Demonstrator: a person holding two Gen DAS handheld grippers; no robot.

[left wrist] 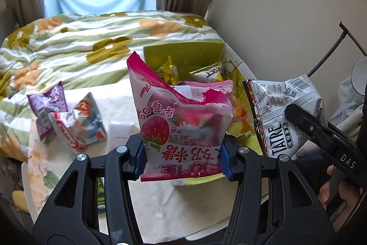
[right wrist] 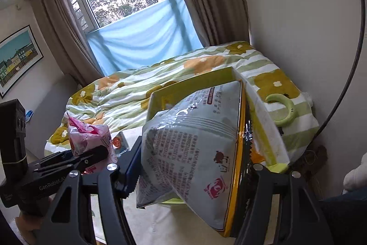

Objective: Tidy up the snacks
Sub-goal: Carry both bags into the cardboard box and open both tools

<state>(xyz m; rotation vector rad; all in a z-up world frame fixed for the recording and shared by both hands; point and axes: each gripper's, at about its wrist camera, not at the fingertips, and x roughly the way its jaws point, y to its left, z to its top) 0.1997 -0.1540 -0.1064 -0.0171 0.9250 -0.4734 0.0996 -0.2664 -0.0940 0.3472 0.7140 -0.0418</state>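
Observation:
My left gripper (left wrist: 182,157) is shut on a pink strawberry candy bag (left wrist: 181,121), its blue pads pinching the bag's lower sides. The bag hangs upside down above the table, in front of a yellow-green box (left wrist: 183,54) holding several snack packets. To the right, my right gripper (left wrist: 296,114) grips a grey-white chips bag (left wrist: 275,107). In the right wrist view the right gripper (right wrist: 192,167) is shut on that chips bag (right wrist: 197,130), which covers most of the box (right wrist: 195,86). At the left the left gripper (right wrist: 91,153) holds the pink bag (right wrist: 89,135).
A purple packet (left wrist: 47,102) and a red-and-white packet (left wrist: 80,125) lie at the table's left on the floral cloth (left wrist: 160,203). A green packet (left wrist: 101,194) peeks out under my left finger. Behind are a bed with a flowered quilt (left wrist: 91,38), a green ring (right wrist: 284,112), curtains and the wall.

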